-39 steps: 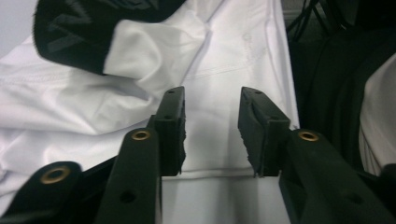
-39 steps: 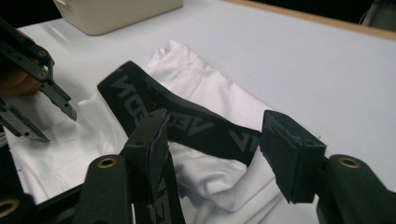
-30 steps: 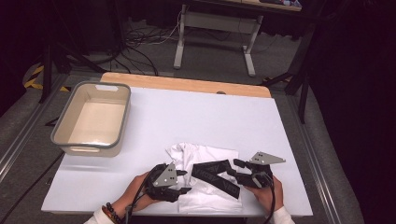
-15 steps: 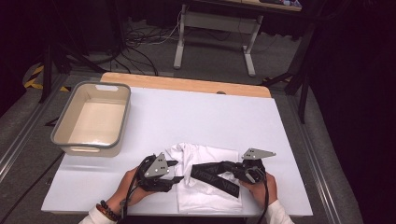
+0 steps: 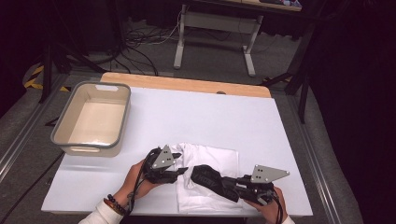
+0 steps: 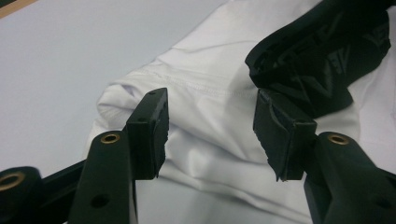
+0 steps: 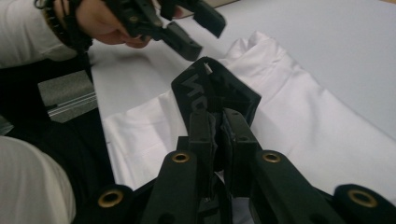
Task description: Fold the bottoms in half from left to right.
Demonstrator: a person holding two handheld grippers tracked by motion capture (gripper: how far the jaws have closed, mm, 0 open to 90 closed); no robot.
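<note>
The right gripper [image 5: 211, 176] is pinching a black garment [image 7: 215, 95], jaws just having closed on the fabric, and holding it over the white shirt [image 5: 212, 161] lying at the near edge of the table [image 5: 201, 112]. The left gripper [image 5: 181, 171] is hovering beside it, jaws half open over the shirt's bunched collar end, gripping nothing. To do this well, I'd say the right hand should be lifting the black piece fully clear before carrying it anywhere, so it isn't dragging the shirt along; the left could be pressing the shirt down meanwhile. The bin [image 5: 63, 135] is sitting well apart at far left.
</note>
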